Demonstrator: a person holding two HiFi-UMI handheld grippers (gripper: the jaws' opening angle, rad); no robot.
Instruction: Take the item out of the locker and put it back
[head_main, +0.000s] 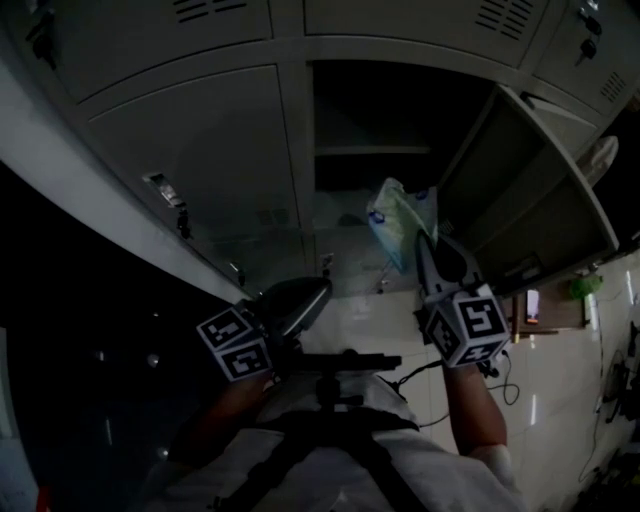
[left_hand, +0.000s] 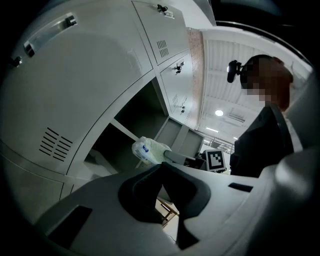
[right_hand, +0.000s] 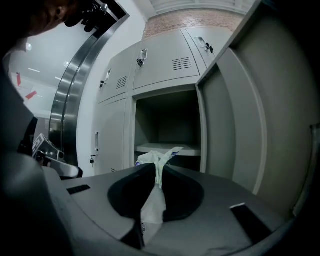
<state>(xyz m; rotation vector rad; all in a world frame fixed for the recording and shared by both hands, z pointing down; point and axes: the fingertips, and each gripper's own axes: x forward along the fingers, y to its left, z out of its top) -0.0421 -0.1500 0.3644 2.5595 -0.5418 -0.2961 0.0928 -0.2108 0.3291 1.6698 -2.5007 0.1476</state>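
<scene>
Lockers (head_main: 200, 160): shut doors fill the left; only the middle locker (head_main: 370, 110) is open.
Left claw (head_main: 318, 290): low and near, tips together on nothing, well apart from the bag (head_main: 400, 215).
Bag: in the air at the locker's mouth, seemingly just outside it, held up by the right claw (head_main: 420, 240).
Right claw: closed narrow on a thin twist of the bag's plastic.
Door (head_main: 520, 190): swung open at right, near the right claw.
Slip risk: only a gathered fold is pinched. A jerk could pull it free and drop the bag to the floor (head_main: 550, 400), and the left claw is too far off to catch it.
Snag risk: loose plastic may catch the shelf (head_main: 370, 150) edge going back in.
Door risk: a wide swing right could knock the door.
Left claw view: alone shows the bag's blue print side-on and the head camera (left_hand: 232, 70).
Right claw view: alone shows plastic threaded between the pads, with the shelf straight ahead.
Head view: alone shows both claws at once.
</scene>
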